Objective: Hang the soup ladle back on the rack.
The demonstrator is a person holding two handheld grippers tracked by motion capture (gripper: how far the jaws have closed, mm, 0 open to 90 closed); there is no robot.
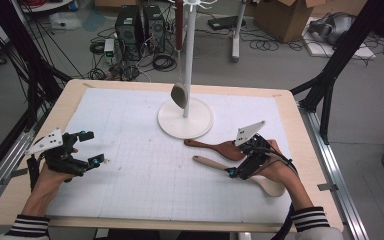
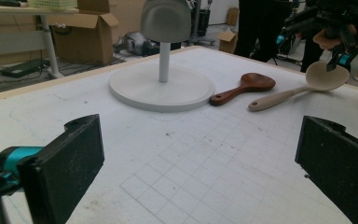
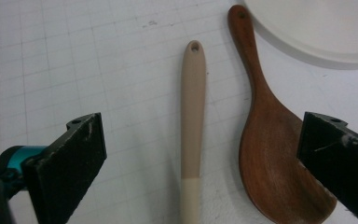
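Two grippers, left gripper [image 1: 89,148] and right gripper [image 1: 243,159], jaws spread, two spoons [image 1: 215,148] flat, third [image 1: 179,93] hanging

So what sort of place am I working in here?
Most likely a lab or workshop: a gridded mat covers the table, computer towers and loose cables sit on the floor, with cardboard boxes behind.

Left claw [image 1: 87,148] jaws wide apart, held low, right claw [image 1: 242,165] jaws spread, angled downward
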